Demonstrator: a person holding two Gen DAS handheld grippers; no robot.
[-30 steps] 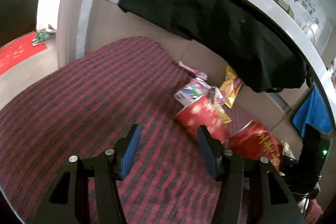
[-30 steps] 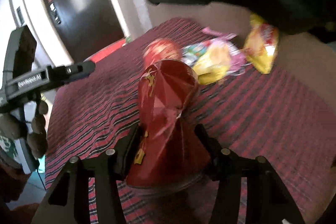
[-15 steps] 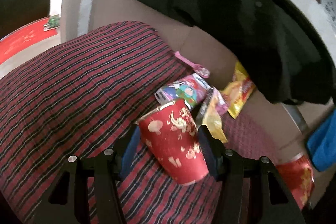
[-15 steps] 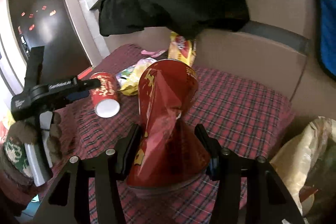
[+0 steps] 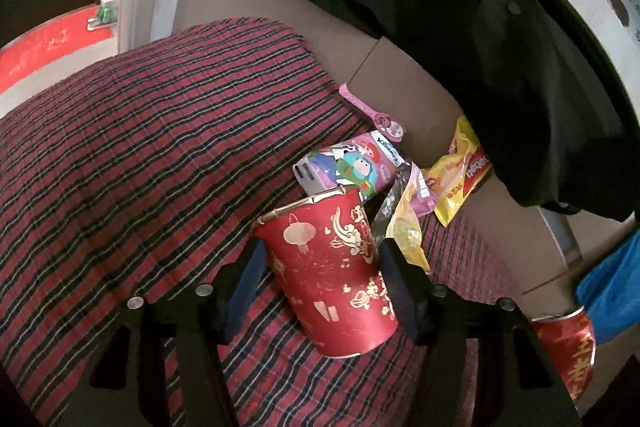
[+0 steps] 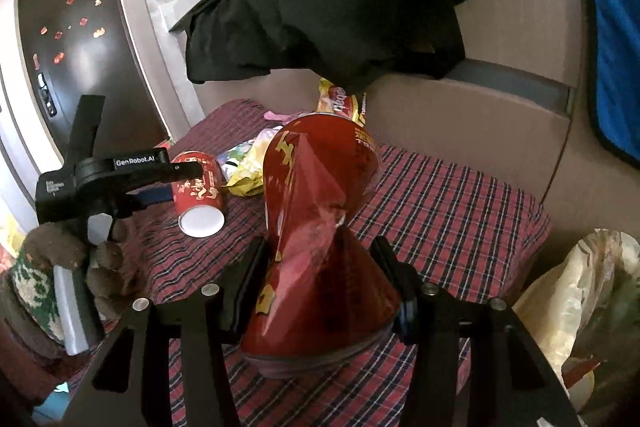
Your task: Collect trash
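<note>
- The left tongs (image 5: pixel 320 267) straddled a red paper cup (image 5: pixel 332 275) lying on its side on the red plaid blanket (image 5: pixel 140 155). Its jaws were closing around it, the right pad against the cup's side and a sliver of gap at the left pad.
- The right tongs (image 6: pixel 320 279) pinched a crumpled red cup (image 6: pixel 316 227), lifted above the blanket.
- Behind the lying cup sat a cartoon tissue pack (image 5: pixel 352 167), a yellow snack wrapper (image 5: pixel 460 179) and a pink strip (image 5: pixel 372 111).
- A black garment (image 5: pixel 440 7) hung above them.
- A gloved hand (image 6: pixel 84 267) gripped the left tool's handle.
</note>
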